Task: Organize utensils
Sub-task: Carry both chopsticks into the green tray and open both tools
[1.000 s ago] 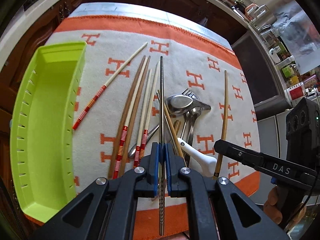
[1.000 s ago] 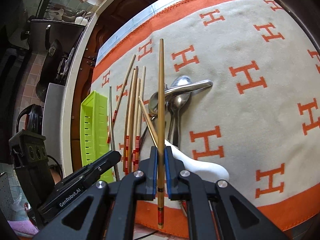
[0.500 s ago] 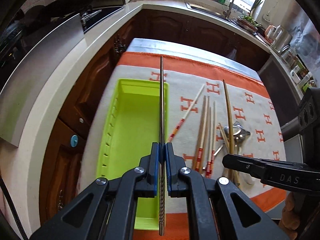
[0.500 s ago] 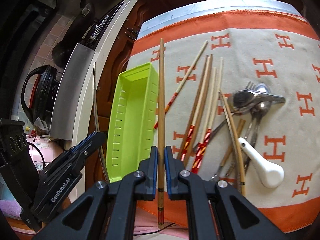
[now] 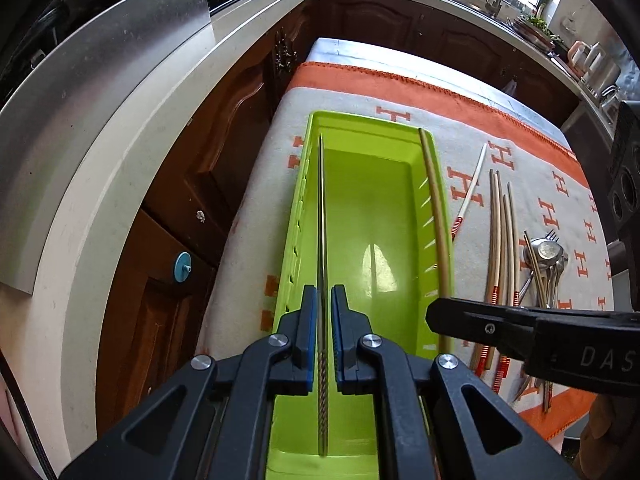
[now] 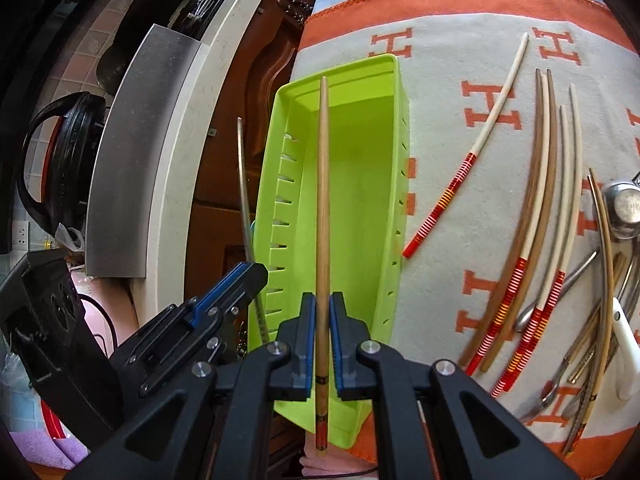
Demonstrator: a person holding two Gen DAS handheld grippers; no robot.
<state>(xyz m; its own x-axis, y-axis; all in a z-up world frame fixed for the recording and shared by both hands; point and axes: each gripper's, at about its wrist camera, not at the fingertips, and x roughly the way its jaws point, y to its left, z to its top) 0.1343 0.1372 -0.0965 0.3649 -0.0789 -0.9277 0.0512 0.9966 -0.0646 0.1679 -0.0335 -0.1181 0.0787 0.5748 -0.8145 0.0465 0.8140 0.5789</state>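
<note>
A lime green tray (image 5: 400,130) lies along the left edge of the orange-and-cream cloth (image 5: 532,152). My left gripper (image 5: 323,292) hangs over the tray's left side. Its jaws are opening, and a thin gap shows on each side of the metal chopstick (image 5: 322,220) between them. My right gripper (image 6: 323,298) is shut on a wooden chopstick (image 6: 323,180), which points along the tray (image 6: 340,72). In the left wrist view that wooden chopstick (image 5: 434,208) runs over the tray's right wall. In the right wrist view the left gripper (image 6: 256,272) sits to the left, with the metal chopstick (image 6: 244,184) by the tray's outer wall.
Several red-banded chopsticks (image 6: 532,208) lie on the cloth right of the tray. Farther right are metal spoons (image 6: 624,208) and a white ceramic spoon (image 6: 626,344). A white counter (image 5: 132,128) and dark wood cabinets (image 5: 192,184) stand left of the table.
Both grippers moved left from over the utensil pile to over the green tray, each carrying its chopstick. The left pads now stand slightly apart from the metal chopstick.
</note>
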